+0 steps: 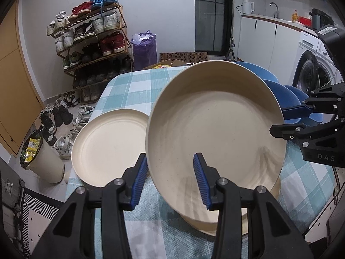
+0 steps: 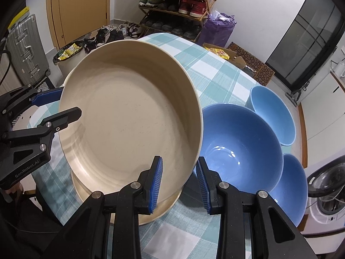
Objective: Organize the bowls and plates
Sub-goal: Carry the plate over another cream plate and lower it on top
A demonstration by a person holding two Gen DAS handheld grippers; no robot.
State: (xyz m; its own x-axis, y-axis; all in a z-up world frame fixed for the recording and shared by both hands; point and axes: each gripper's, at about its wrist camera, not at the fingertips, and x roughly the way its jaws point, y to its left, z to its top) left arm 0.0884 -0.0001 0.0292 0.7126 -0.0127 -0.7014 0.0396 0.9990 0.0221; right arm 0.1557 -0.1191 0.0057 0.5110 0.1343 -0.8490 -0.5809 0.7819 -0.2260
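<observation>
A deep cream plate [image 1: 215, 129] hangs tilted just above a stack of cream plates [image 2: 151, 211] on the checked tabletop [image 1: 133, 82]. The left tool [image 1: 171, 182] and right tool [image 2: 179, 186] each clamp its rim on opposite sides. It looks rigid, light and smooth, so it could slip; the raised rim is the sensible hold. Blue bowls [image 2: 237, 142] sit just beside the plate, and a flatter cream plate [image 1: 110, 144] on its other side.

My right claw [image 1: 306, 116] reads "DAS" on its black body; my left claw [image 2: 58, 105] reads "GenRobot.AI".
</observation>
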